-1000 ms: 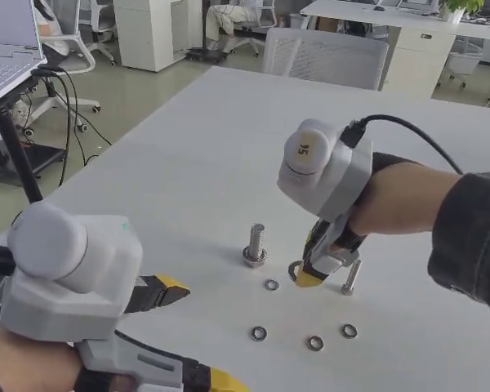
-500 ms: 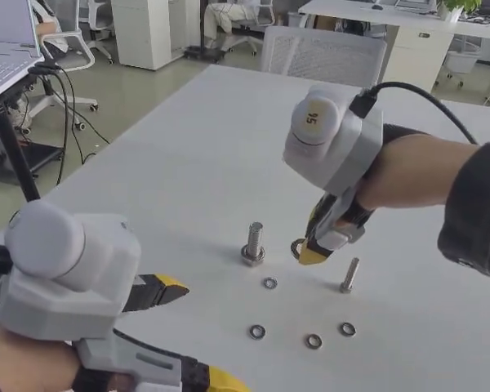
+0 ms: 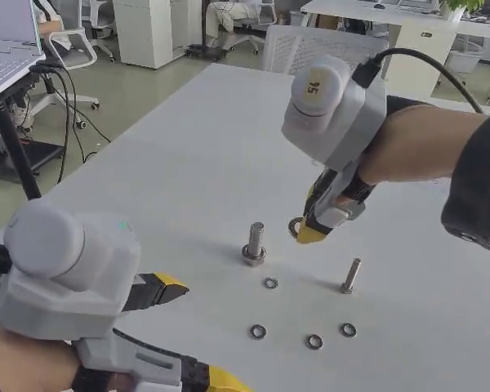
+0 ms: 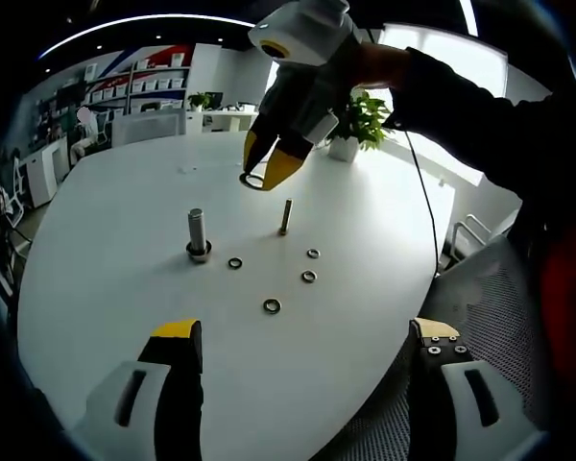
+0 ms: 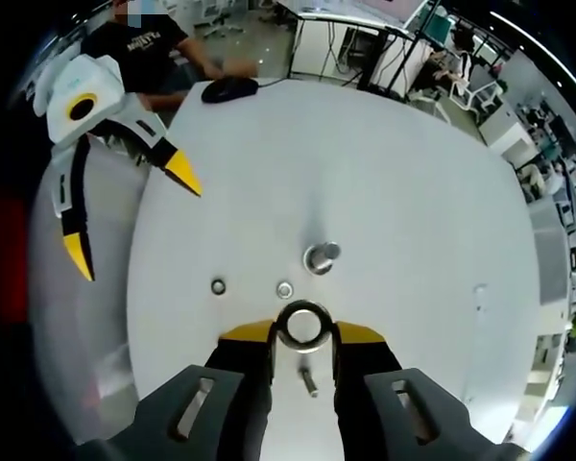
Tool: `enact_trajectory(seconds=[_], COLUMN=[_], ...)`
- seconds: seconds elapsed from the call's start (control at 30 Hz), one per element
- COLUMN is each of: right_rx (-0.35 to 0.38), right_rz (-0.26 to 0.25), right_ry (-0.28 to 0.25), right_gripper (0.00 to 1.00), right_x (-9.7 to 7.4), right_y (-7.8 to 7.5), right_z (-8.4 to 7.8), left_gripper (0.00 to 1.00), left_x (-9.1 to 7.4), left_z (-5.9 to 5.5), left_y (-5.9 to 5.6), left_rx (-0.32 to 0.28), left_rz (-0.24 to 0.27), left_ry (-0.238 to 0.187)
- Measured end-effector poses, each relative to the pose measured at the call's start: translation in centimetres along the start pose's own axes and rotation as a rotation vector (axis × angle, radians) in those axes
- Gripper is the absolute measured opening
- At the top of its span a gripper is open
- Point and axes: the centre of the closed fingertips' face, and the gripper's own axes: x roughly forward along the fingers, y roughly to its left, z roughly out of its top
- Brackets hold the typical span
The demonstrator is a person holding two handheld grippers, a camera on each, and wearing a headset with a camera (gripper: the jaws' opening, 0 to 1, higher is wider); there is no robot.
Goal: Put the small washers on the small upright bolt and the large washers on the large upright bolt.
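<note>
The large upright bolt stands mid-table, with the thinner small bolt to its right. My right gripper hangs above the table just right of the large bolt, shut on a large washer. That washer sits between the yellow tips in the right gripper view, short of the large bolt. Several small washers lie flat in front of the bolts, one closest to the large bolt. My left gripper rests low at the near left, open with nothing in it.
White tabletop with free room to the left and beyond the bolts. A mesh chair stands at the far edge. A laptop stand with cables is off the table's left side.
My right gripper has risen from the table with the large washer and drifted slightly toward the large bolt, uncovering the small bolt. The left gripper has stayed put.
</note>
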Motion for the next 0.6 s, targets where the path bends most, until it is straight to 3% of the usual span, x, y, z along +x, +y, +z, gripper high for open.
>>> enact_trajectory(seconds=[0.6], right_rx=[-0.035], right_rz=[-0.005], right_ry=[-0.020], right_gripper=[0.24], right_x=[0.2], right_y=[-0.8], right_z=[2.4], left_gripper=[0.89], left_x=[-0.1], left_z=[-0.1], left_y=[0.2], left_rx=[-0.005], left_rz=[0.004], left_ry=[0.001])
